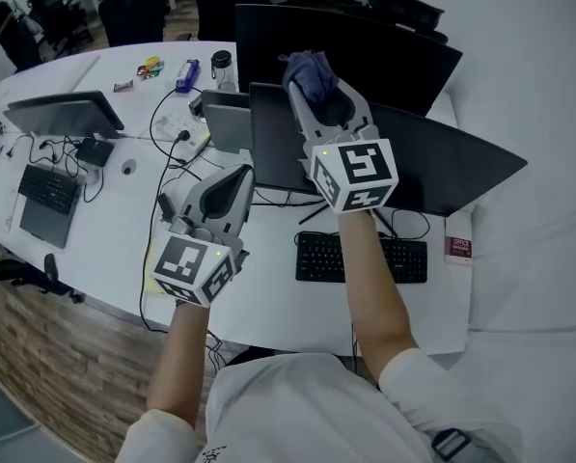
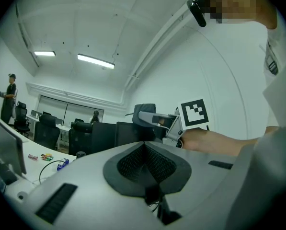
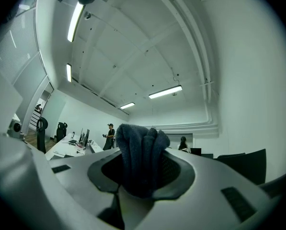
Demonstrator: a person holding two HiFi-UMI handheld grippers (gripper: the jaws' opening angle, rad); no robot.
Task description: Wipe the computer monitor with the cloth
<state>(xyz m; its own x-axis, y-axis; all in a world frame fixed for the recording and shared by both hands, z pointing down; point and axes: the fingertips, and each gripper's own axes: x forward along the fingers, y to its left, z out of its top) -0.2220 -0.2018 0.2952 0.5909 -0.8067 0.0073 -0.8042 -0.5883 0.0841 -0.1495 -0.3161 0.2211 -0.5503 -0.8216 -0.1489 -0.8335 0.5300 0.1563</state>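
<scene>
Head view: right forearm stretched forward up the centre of the frame, right gripper point(image 1: 316, 85) pointing away from the body, its marker cube nearest the camera. Its jaws are pinched on a bunched dark blue cloth point(image 1: 308, 68), which sticks out past the jaw tips. Right gripper view confirms this: the cloth point(image 3: 140, 147) fills the gap between the jaws of the right gripper point(image 3: 143, 171). The cloth sits at upper centre, over the top edge of the dark computer monitor point(image 1: 452, 167) (contact with the screen cannot be judged from this angle). Left arm bent, lower left of frame, with the left gripper point(image 1: 230, 177) held above the white desk point(image 1: 104, 249), angled toward the upper right. Left gripper view: jaws of the left gripper point(image 2: 145, 164) pressed together, nothing between them. A black keyboard point(image 1: 365, 257) lies on the desk below the monitor, just right of the right forearm.
</scene>
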